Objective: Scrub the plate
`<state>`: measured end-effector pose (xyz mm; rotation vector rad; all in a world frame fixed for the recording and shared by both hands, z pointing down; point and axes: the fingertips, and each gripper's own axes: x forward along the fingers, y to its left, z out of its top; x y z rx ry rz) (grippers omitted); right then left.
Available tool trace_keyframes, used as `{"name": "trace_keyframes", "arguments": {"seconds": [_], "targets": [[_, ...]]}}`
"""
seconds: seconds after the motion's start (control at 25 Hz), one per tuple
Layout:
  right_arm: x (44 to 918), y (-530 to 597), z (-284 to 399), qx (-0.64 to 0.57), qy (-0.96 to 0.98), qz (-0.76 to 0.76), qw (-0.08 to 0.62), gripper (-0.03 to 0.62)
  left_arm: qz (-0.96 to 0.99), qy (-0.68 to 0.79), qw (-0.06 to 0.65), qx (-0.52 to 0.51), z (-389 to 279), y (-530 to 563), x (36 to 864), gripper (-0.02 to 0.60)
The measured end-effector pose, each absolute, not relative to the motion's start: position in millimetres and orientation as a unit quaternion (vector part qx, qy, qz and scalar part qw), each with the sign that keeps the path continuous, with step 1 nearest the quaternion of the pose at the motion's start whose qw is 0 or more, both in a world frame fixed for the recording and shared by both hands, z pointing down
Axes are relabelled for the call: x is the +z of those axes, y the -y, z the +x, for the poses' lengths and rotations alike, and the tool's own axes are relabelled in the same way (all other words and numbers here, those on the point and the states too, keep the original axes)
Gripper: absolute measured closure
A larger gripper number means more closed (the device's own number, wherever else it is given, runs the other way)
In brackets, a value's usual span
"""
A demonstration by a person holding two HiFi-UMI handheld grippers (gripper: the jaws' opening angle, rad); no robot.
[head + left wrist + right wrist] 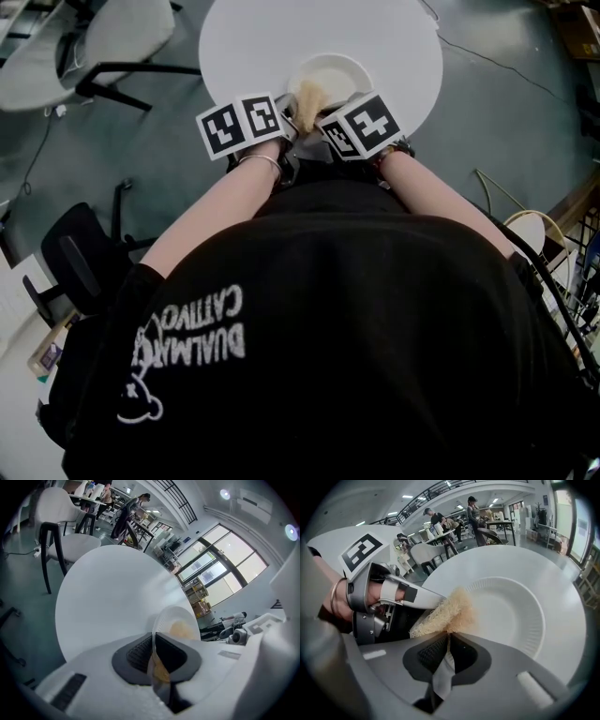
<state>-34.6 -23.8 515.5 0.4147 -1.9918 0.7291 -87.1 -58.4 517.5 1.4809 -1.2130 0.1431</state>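
Note:
A white plate (333, 75) lies near the front edge of a round white table (244, 47). My right gripper (447, 653) is shut on the plate's (506, 611) near rim, which runs as a thin white edge between its jaws. My left gripper (426, 599) is shut on a tan fibrous scrub pad (447, 613). The pad rests on the plate's near left part. In the left gripper view the pad (159, 667) shows edge-on between the jaws of the left gripper (153, 658), with the plate (176, 618) beyond. In the head view both grippers (292, 124) (323, 122) meet at the pad (307, 98).
A white chair (112, 37) stands left of the table and a black chair (75, 262) at my left side. Cables lie on the grey floor (506, 112). People stand at desks in the far background (473, 508). The tabletop (562, 634) extends beyond the plate.

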Motion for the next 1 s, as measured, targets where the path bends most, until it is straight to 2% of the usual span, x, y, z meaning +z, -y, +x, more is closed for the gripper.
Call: {"name": "trace_keyframes", "arguments": {"seconds": [0.24,1.0], "targets": [[518.0,22.6,-25.3,0.265,0.805,0.169,0.504,0.565,0.646,0.516,0.555,0.089,-88.2,57.0,517.6,0.557],[519.4,28.7,18.1,0.356,0.772,0.238,0.470,0.569,0.661,0.512,0.538,0.103,-85.1,52.5,512.7,0.558]]}}
